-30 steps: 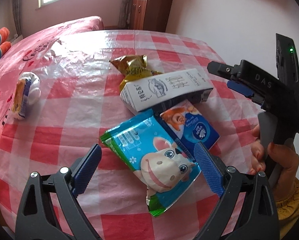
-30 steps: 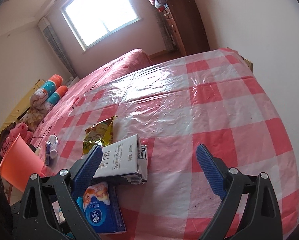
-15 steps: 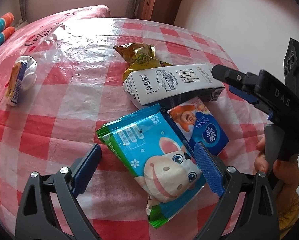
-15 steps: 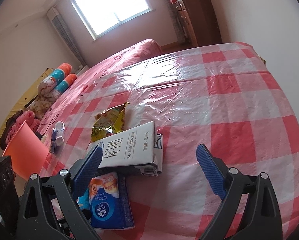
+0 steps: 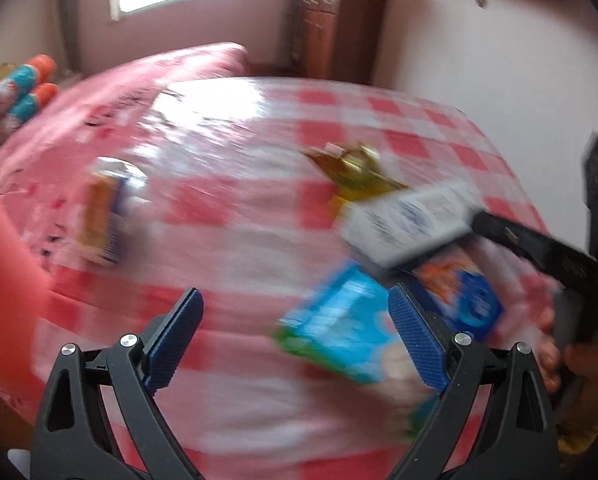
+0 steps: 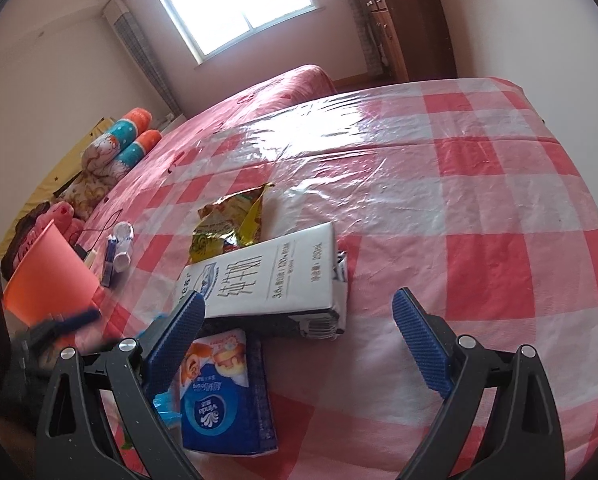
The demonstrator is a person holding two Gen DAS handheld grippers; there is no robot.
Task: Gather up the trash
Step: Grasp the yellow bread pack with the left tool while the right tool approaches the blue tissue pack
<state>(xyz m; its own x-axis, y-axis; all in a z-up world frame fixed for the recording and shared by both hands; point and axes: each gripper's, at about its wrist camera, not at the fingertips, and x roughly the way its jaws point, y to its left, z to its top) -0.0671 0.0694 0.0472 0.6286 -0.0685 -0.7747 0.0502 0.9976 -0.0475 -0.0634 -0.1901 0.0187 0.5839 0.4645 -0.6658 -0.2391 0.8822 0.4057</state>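
Nothing collected yet — all trash lies on the tabletop [image 6: 479, 208].
Left gripper [image 5: 295, 336] and right gripper [image 6: 299, 332] — jaws wide apart, empty; milk carton [image 6: 267, 280], wrappers untouched.

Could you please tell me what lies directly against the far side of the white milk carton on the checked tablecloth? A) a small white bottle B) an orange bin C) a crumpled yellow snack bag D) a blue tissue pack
C: in the right wrist view the crumpled yellow snack bag lies against the far edge of the white milk carton.
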